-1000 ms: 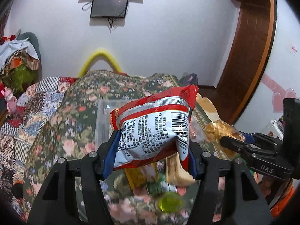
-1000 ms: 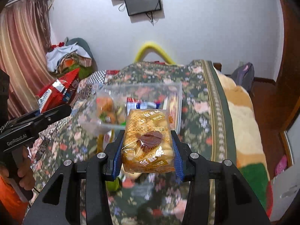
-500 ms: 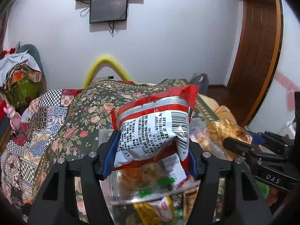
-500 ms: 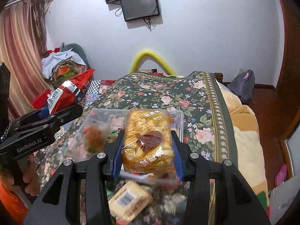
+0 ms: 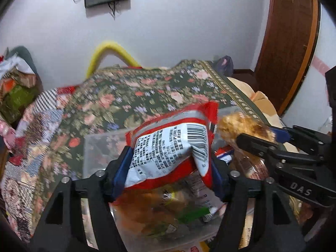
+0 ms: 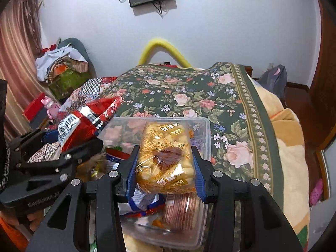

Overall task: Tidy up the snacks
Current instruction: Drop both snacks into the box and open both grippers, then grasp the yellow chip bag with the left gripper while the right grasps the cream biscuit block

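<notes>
We note left gripper clamped on red snack bag, held above clear plastic bin. Right gripper clamped on yellow bread pack, also over bin. We see bin on floral bedspread, near its front edge, holding other wrapped snacks.

Right tool clamps a yellow bread packet between its blue pads, held above a clear plastic bin. Bin sits on the floral bedspread and contains mixed wrapped snacks, incl. a round biscuit pack. Left tool, at frame left, grips a red chip bag beside the bin.
</notes>
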The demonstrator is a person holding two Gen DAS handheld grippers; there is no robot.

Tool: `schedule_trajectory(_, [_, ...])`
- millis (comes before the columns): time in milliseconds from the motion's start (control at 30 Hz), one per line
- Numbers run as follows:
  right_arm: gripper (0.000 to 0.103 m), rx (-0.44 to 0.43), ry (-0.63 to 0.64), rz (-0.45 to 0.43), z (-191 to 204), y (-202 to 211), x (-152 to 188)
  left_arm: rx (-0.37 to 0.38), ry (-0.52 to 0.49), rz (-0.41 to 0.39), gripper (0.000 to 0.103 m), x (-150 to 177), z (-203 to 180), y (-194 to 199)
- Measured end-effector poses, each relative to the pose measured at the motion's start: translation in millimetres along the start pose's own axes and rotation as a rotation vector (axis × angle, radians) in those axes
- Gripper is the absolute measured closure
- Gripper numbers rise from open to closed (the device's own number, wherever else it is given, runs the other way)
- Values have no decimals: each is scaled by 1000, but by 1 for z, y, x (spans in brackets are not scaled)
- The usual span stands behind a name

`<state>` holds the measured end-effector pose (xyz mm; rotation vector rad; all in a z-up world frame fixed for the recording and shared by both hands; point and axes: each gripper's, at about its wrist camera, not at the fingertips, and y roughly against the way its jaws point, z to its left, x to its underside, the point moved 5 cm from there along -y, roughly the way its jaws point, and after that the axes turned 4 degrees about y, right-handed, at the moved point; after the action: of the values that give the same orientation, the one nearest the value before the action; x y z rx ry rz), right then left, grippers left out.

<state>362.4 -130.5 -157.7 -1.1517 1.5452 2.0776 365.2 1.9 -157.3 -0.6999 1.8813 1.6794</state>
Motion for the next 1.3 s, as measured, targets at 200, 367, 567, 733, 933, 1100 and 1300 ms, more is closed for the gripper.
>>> schedule_trajectory(200, [61,-14,5,27,1,-7,3,39,-14,6,22,3,-6,1])
schedule_trajectory(367, [59,-38,-18,44,-2,-4,3,46,-48,0,18,2,-14,13])
schedule_trajectory(567, [59,-17,23,7,4,20,-1,51,-25,-37,18,-1,-13,40])
schedule_trajectory(733, [58,-21,49,-32,10,47,0,52,17,-70,18,3,-6,66])
schedule_trajectory(933, [50,-33,60,-59,19,71,12,33,51,-95,18,18,4,93])
schedule_trajectory(1100, [46,-36,68,-42,24,77,29,27,84,-78,18,39,15,103])
schedule_trajectory(1300, [43,-42,72,14,29,68,56,30,101,-27,18,67,23,96])
